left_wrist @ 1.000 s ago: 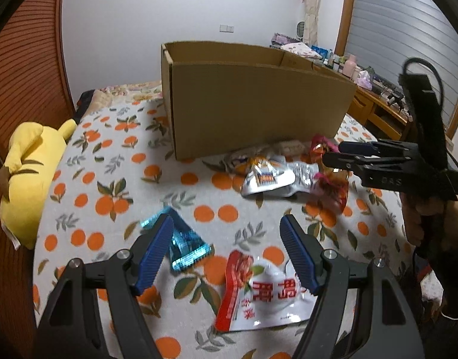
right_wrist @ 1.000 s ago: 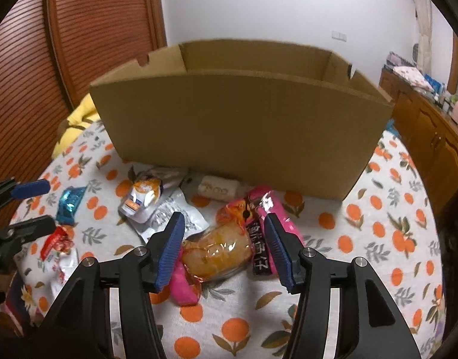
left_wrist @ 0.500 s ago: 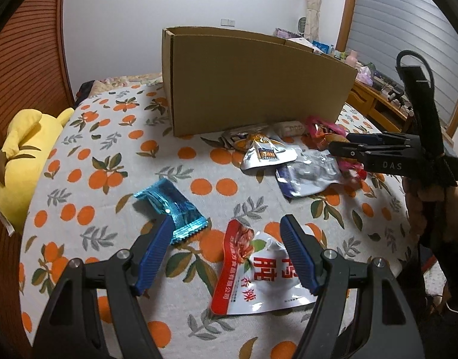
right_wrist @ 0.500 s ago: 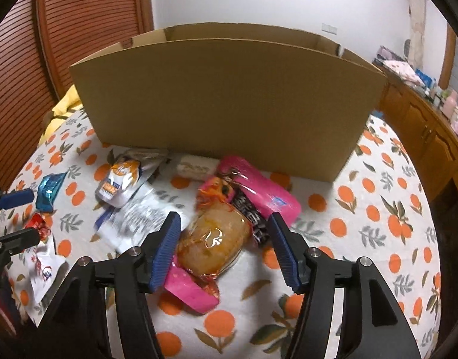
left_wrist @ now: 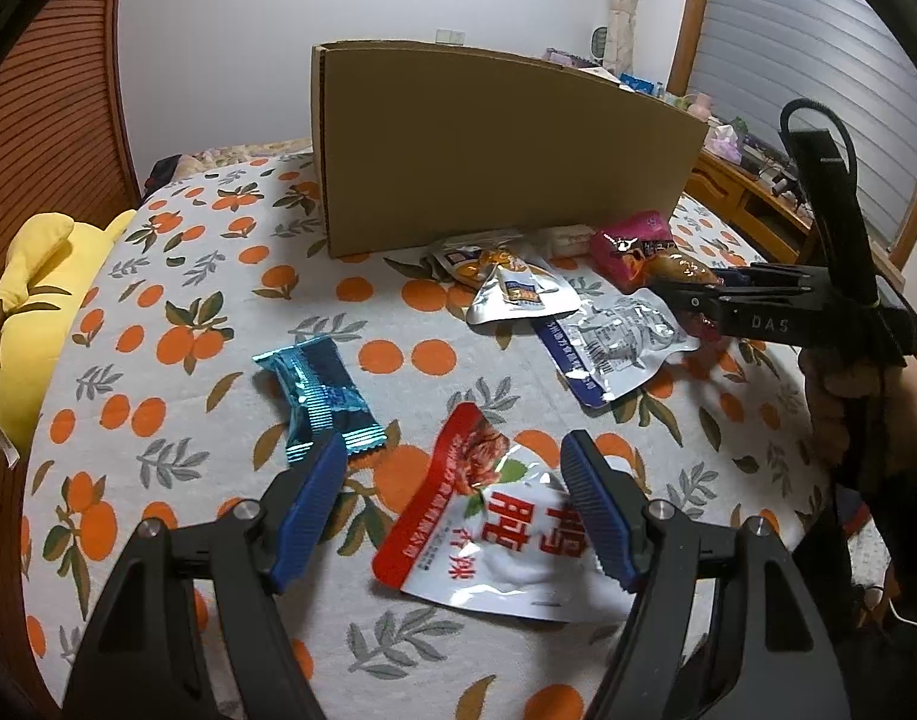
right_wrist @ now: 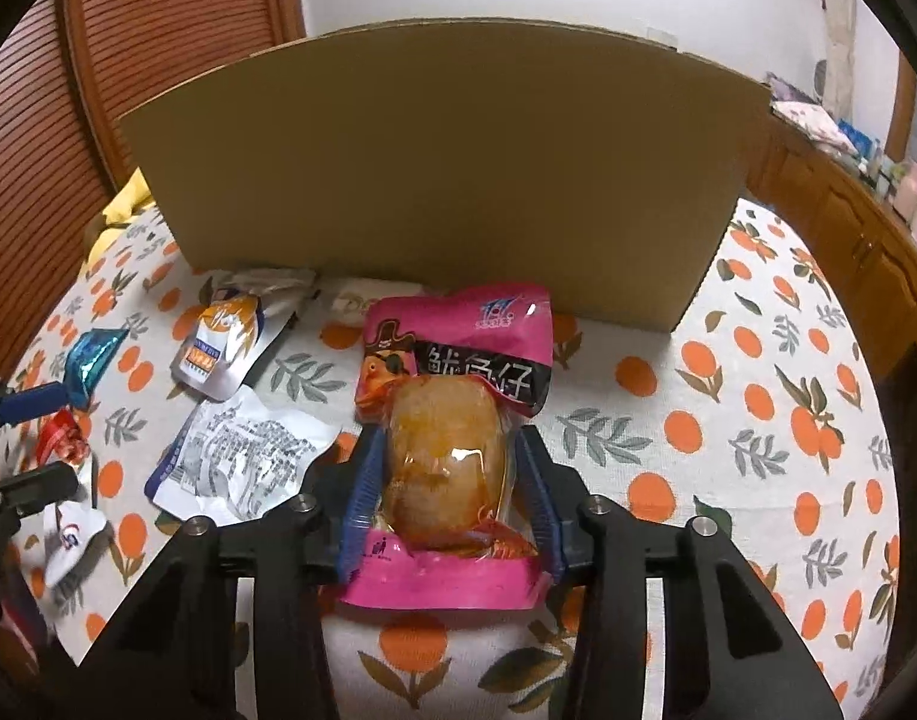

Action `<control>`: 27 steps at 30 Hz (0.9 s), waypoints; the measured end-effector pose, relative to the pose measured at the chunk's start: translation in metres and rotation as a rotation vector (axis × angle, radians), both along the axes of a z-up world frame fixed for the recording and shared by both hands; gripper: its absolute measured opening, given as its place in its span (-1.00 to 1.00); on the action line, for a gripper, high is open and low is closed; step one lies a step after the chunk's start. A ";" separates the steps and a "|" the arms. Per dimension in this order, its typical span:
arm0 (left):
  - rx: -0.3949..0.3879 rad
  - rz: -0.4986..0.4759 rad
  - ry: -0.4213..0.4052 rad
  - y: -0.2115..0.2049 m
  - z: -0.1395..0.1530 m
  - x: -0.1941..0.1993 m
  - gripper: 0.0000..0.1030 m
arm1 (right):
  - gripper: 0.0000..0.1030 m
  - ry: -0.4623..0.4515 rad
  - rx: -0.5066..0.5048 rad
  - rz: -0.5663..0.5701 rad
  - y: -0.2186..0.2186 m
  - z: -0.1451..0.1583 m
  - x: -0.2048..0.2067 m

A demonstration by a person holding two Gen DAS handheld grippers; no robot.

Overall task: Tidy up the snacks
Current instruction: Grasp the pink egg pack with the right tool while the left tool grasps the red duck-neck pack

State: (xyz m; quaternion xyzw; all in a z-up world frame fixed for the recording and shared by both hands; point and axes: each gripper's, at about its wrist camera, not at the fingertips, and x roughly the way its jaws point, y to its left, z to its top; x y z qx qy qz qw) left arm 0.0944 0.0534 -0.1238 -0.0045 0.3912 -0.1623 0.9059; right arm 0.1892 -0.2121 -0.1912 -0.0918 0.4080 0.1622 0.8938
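Right wrist view shows the right gripper (right_wrist: 452,480) closed around a pink snack packet (right_wrist: 452,396) with a clear window over a brownish-orange lump; its blue pads (right_wrist: 362,492) press on both sides of the packet, the jaws having just been closing with the packet between them. The packet's far end lies just in front of the tall cardboard box (right_wrist: 446,168) that stands on the orange-patterned cloth (right_wrist: 758,420). To the left of the packet lie a silver pouch with dense print (right_wrist: 242,462) and a white-and-orange pouch (right_wrist: 218,342), and a pale wrapped item (right_wrist: 362,300) sits against the foot of the box.

From the left wrist view, the left gripper (left_wrist: 452,510) hangs with its jaws wide apart and nothing between the pads. Under it on the cloth lies a red-and-white pouch (left_wrist: 488,528), whose upper corner lies between the two fingers. A blue foil packet (left_wrist: 320,402) rests just beside the left finger (left_wrist: 308,510), apart from the pouch. Farther off, near the box, the other snacks are clustered, and the right gripper comes in from the right edge with a hand (left_wrist: 842,396) on its grip. A yellow plush toy (left_wrist: 38,300) lies at the cloth's left edge.
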 end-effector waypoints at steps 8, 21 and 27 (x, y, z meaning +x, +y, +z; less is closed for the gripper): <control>-0.023 -0.031 -0.002 -0.005 0.007 -0.010 0.45 | -0.17 -0.038 0.010 0.002 -0.015 0.007 -0.018; 0.063 -0.066 0.034 -0.020 -0.009 -0.009 0.56 | -0.16 -0.039 0.011 0.010 -0.031 0.004 -0.030; 0.112 -0.069 0.004 -0.028 -0.012 -0.013 0.55 | -0.15 -0.031 0.000 0.024 -0.028 0.000 -0.029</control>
